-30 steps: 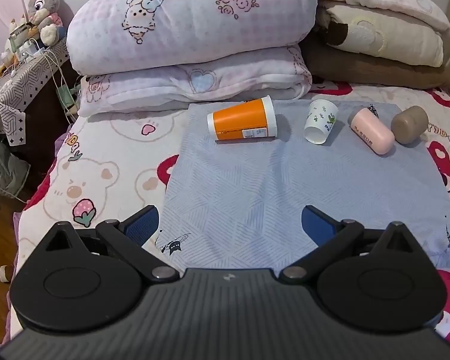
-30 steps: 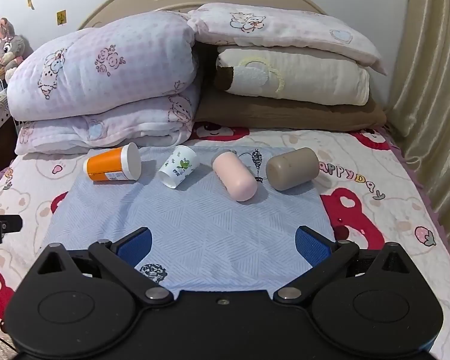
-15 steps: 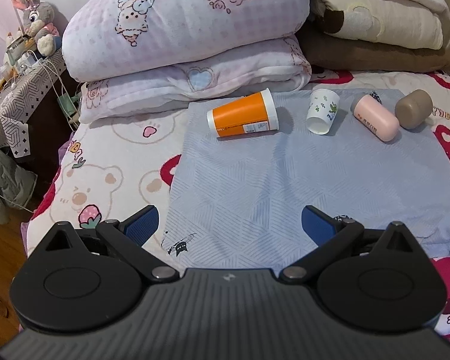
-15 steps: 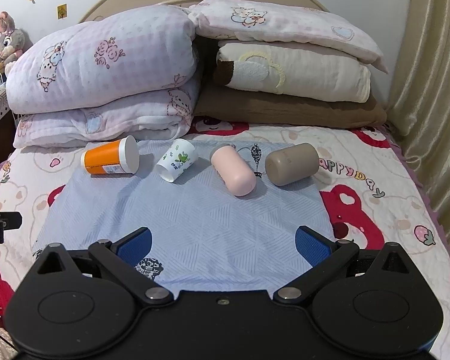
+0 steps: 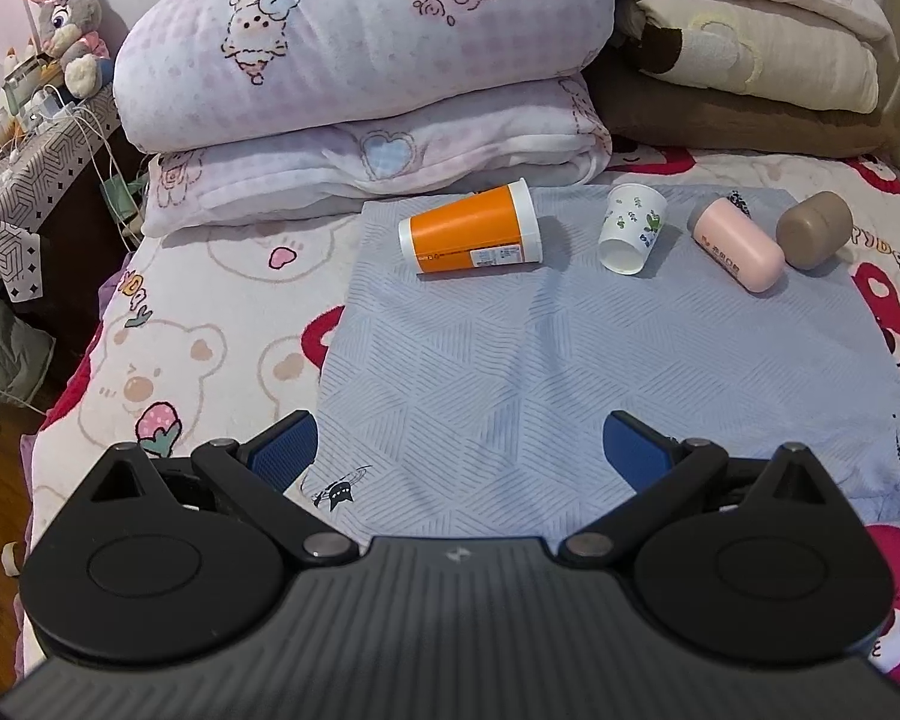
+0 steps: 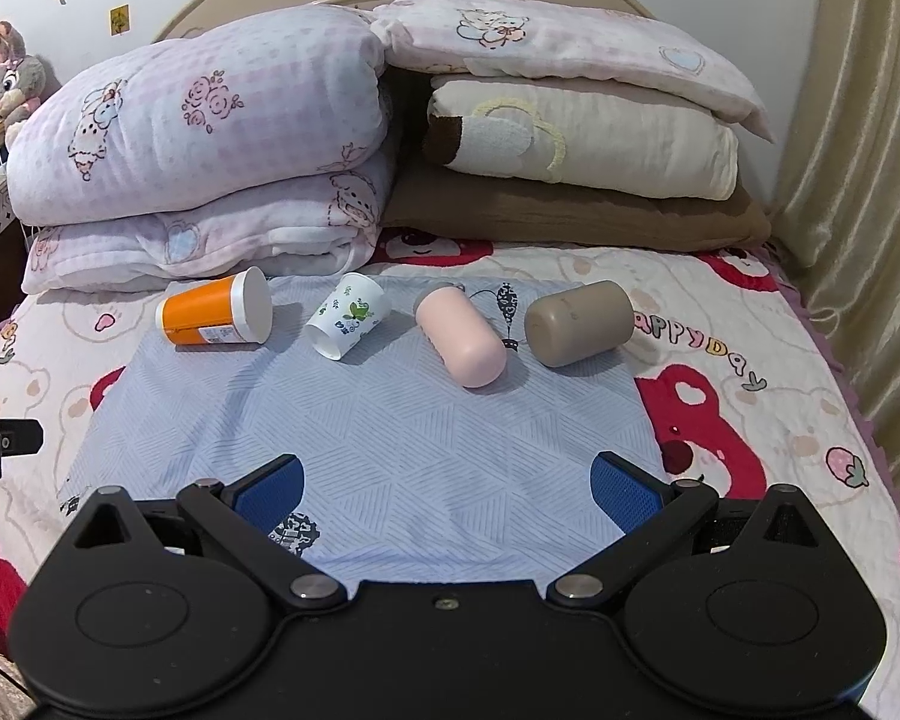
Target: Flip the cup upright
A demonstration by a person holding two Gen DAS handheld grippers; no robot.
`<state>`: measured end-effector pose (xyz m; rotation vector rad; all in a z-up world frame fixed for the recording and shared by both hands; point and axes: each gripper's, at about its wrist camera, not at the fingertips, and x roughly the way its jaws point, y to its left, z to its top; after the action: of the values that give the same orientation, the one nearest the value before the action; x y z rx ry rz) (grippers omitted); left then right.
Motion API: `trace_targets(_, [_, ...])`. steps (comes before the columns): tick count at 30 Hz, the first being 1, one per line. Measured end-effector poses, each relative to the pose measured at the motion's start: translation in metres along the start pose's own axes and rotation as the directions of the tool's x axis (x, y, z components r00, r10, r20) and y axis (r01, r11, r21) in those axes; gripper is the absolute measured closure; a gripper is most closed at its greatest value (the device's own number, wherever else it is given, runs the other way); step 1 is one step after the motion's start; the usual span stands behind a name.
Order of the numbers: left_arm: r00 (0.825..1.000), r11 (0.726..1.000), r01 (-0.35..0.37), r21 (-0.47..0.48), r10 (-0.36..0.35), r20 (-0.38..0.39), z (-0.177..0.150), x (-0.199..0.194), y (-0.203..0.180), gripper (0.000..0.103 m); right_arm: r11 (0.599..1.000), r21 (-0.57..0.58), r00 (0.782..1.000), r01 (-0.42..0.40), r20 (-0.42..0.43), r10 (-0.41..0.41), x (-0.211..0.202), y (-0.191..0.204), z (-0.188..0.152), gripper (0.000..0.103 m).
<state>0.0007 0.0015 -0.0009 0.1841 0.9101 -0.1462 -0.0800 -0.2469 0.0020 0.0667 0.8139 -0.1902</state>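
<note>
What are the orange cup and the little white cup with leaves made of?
The orange cup looks like smooth plastic or coated paper: it has a glossy orange wall, a thick white rim and a printed label. The little white cup looks like thin paper: it is matte, with printed green leaves and a rolled lip. Both lie on their sides on the grey-blue cloth.

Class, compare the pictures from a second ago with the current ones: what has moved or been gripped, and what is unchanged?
Only the cameras shifted a little: in the left wrist view the cups sit slightly lower and nearer than a second ago. Nothing was gripped or released. The left gripper and right gripper stay open and empty. The orange cup, floral paper cup, pink cup and brown cup still lie tipped over on the blue cloth.
</note>
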Motion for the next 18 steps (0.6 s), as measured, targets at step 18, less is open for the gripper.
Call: trace_targets(18, [1.0, 1.0, 0.02, -0.006, -0.02, 0.018, -0.0022, -0.0013, -0.0044, 0.0, 1.0, -0.025, 1.0, 0.002, -0.005, -0.002, 0.0029, 0.0037, -0.0034, 0.0])
